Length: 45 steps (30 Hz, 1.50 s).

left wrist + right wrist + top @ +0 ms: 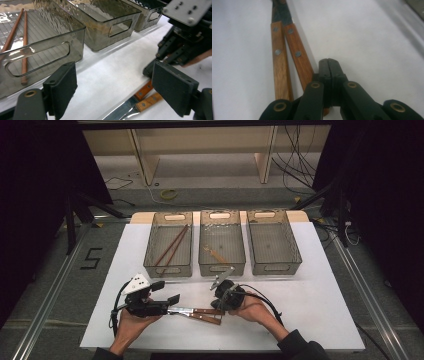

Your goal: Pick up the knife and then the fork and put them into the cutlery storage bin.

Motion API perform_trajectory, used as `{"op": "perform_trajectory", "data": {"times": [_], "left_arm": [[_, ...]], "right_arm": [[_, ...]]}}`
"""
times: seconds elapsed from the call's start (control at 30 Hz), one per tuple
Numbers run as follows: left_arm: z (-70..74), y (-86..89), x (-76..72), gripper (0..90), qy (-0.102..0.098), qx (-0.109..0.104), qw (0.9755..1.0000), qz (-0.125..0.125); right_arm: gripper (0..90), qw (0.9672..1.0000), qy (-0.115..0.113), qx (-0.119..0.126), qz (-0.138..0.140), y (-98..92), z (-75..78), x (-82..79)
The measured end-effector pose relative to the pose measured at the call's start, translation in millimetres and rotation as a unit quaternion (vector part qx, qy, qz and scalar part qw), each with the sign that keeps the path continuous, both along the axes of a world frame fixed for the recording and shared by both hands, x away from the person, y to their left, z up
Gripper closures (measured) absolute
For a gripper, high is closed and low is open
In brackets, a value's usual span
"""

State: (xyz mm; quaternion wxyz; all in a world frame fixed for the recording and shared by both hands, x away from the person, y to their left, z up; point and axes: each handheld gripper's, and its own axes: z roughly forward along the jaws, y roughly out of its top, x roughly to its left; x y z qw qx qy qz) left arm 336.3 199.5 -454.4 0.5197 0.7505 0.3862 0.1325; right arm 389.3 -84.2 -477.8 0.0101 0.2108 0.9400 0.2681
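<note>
Sorting cutlery into the bins, I keep my left gripper [167, 292] low with its jaws spread wide over the steel blades of the two wooden-handled knives [197, 313], which lie side by side on the white table [310, 300] in front of the chopstick bin [167, 243]. My right gripper [328, 65], jaws pressed together and empty, touches the handle ends; I should open it before pinching one handle alone

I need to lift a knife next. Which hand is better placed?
Probably the left: its tongs stand open over the knives. The right tongs are shut beside the wooden handles, holding nothing.
</note>
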Motion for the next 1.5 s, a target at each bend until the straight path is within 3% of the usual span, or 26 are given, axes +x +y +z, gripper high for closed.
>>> {"op": "perform_trajectory", "data": {"times": [0.1, 0.23, 0.37, 0.47, 0.67, 1.0, 1.5], "left_arm": [[0.0, -0.1, -0.1, 19.5, 0.0, 0.0, 1.0, 0.0], [-0.1, -0.3, 0.1, 19.5, -0.001, 0.002, 1.0, 0.0], [-0.2, 0.3, 0.4, 19.5, 0.0, -0.001, 1.0, 0.002], [-0.1, 0.5, 0.4, 19.4, -0.001, -0.002, 1.0, 0.002], [-0.2, 0.6, 0.5, 19.2, 0.0, -0.002, 1.0, 0.003], [0.2, 1.4, 0.3, 18.3, -0.003, -0.006, 1.0, 0.004], [-0.1, 1.3, 0.5, 18.3, -0.002, -0.007, 1.0, 0.004]], "right_arm": [[90.0, 0.9999, 0.0, -0.005, 0.015, 0.0, 0.5, -8.5], [90.0, 0.9993, -0.016, -0.026, 0.021, 2.2, 3.9, -15.8], [75.2, 0.9989, -0.033, -0.007, 0.032, 3.6, 9.5, -17.0], [63.4, 0.9987, -0.026, 0.0, 0.044, 7.0, 11.4, -18.2], [57.8, 0.9977, -0.027, -0.005, 0.062, 16.7, 9.2, -19.6], [57.2, 0.9971, -0.027, -0.01, 0.071, 23.1, 6.8, -17.5], [67.6, 0.9955, -0.036, -0.028, 0.083, 32.2, 1.7, -18.3]]}}
